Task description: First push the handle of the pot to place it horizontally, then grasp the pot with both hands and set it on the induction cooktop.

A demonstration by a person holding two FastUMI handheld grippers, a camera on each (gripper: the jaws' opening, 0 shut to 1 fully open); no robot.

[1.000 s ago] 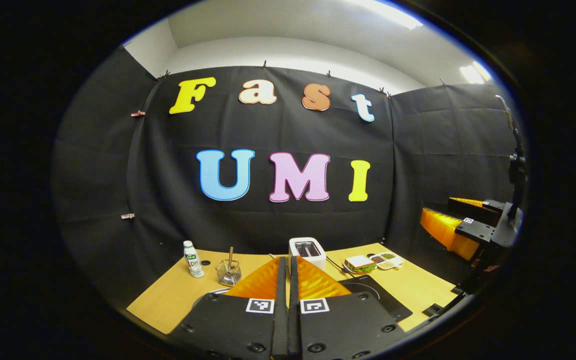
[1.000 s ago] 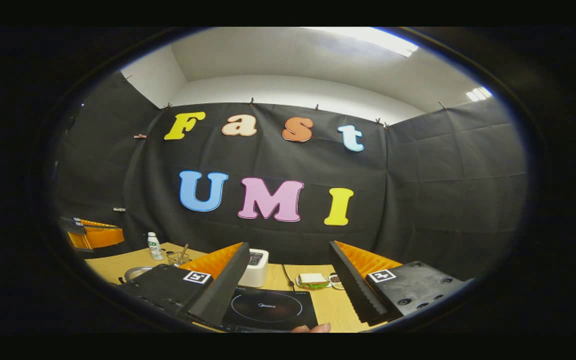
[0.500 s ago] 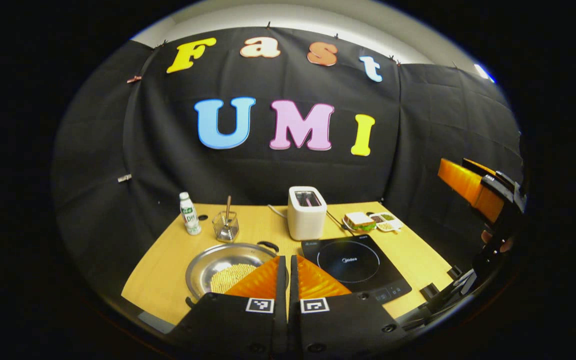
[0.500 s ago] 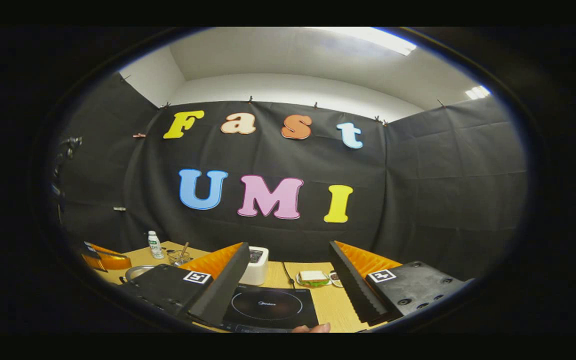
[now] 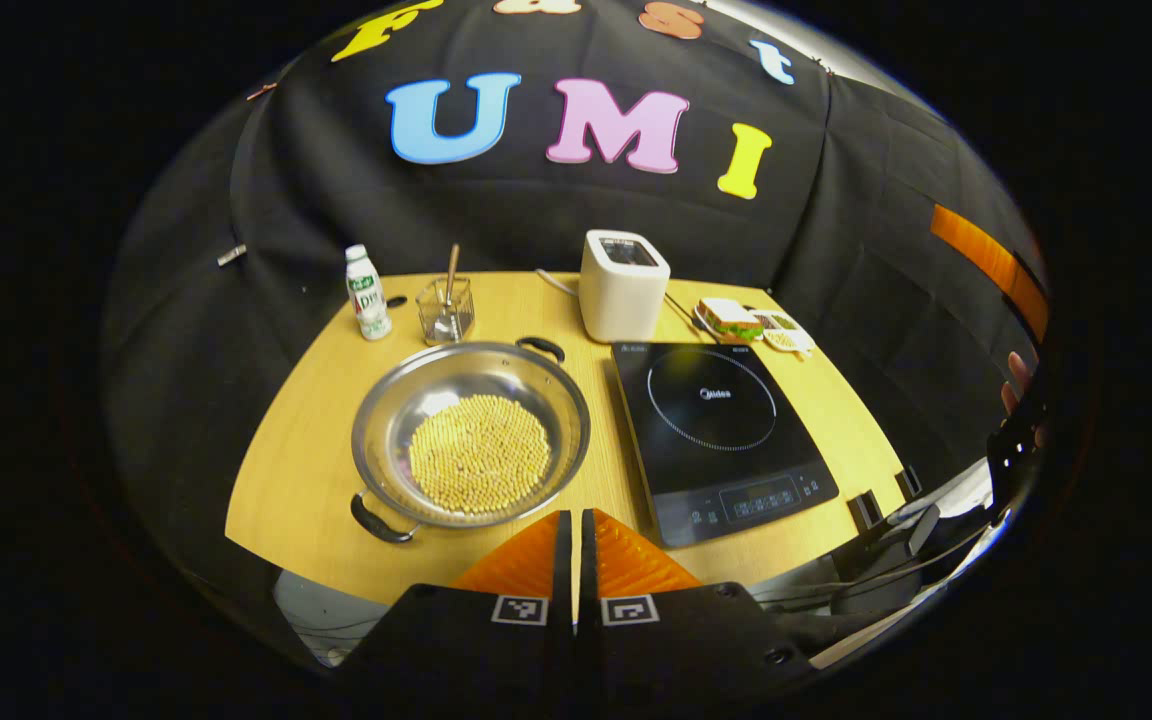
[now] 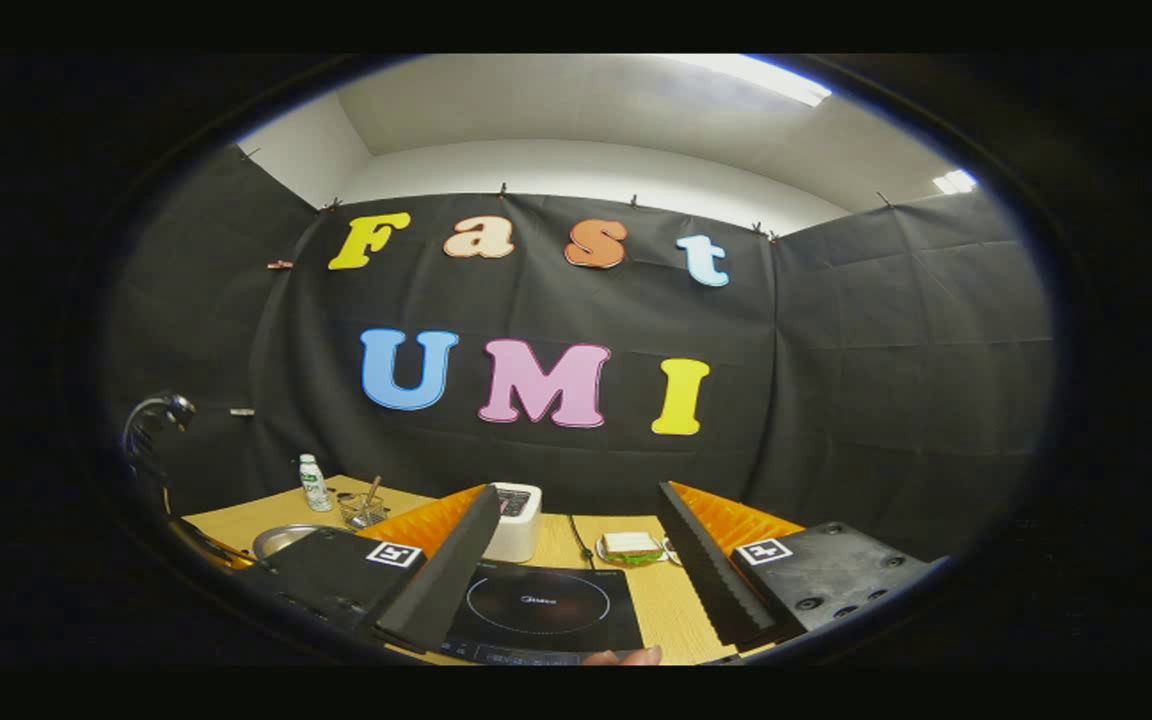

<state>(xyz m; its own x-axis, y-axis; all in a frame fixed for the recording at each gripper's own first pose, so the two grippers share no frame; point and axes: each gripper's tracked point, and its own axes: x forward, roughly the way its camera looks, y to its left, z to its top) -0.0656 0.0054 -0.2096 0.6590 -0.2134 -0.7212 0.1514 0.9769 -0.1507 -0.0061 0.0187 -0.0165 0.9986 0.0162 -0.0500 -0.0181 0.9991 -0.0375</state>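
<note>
Fingers of the left gripper [image 5: 576, 520] sat pressed together on nothing, above the table's [image 5: 316, 500] near edge, while the right gripper [image 6: 576, 560] stood wide open and empty over the cooktop [image 5: 721, 425]. Beyond lay the pot [image 5: 471, 430], a wide shallow steel pan of beans just left of the cooktop. It looked stiff, slick and fairly heavy, so its two small loop handles [image 5: 376, 522] seemed the best hold, kept level against spilling.
</note>
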